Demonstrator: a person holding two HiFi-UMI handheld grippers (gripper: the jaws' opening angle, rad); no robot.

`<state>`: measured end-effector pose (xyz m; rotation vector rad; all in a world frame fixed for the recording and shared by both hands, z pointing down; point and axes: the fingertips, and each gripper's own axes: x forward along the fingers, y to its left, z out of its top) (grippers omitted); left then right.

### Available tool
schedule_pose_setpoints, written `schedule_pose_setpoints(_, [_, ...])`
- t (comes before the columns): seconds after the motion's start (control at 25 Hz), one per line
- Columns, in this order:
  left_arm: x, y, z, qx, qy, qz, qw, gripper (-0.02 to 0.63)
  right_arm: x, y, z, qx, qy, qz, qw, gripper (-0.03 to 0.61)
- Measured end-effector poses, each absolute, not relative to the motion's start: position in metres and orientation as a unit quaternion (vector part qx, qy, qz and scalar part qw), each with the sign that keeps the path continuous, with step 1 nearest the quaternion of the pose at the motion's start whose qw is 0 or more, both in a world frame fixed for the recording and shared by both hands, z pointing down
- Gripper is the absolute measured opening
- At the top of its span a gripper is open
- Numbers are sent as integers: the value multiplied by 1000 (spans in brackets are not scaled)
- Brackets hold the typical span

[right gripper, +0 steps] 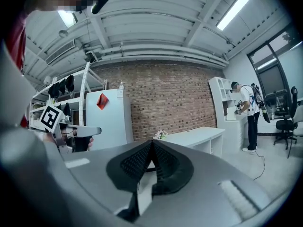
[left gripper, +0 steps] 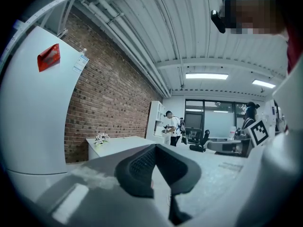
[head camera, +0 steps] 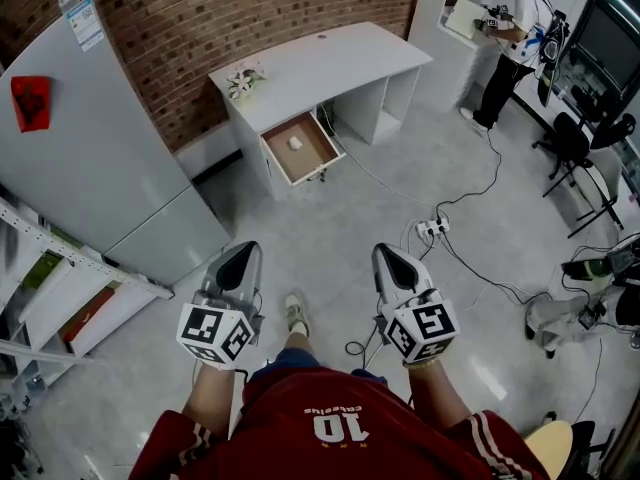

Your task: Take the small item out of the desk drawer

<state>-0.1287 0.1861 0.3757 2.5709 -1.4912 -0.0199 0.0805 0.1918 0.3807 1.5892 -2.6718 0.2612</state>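
An office-like workroom — a white desk (head camera: 340,58) against a brick wall (head camera: 250,18); swivel chairs (head camera: 572,140) at the side; power cables (head camera: 470,218) trailing across the pale floor (head camera: 330,218).

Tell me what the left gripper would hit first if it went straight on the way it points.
Nothing near: the left gripper, shut and empty, points over bare floor. Carried on, its line seems to reach the white desk around the open drawer, though depth is hard to judge.

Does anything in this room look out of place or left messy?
Only small things. The drawer of the white desk stands pulled open, with a small white item lying inside. A power strip lies out on the floor, where someone might trip.
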Motion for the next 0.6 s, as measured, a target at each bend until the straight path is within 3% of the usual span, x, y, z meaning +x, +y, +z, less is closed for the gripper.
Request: schedule_pose_setpoints(0.6, [-169, 18, 379, 866, -490, 4, 106, 0, 27, 20, 368, 493, -866, 83, 27, 0])
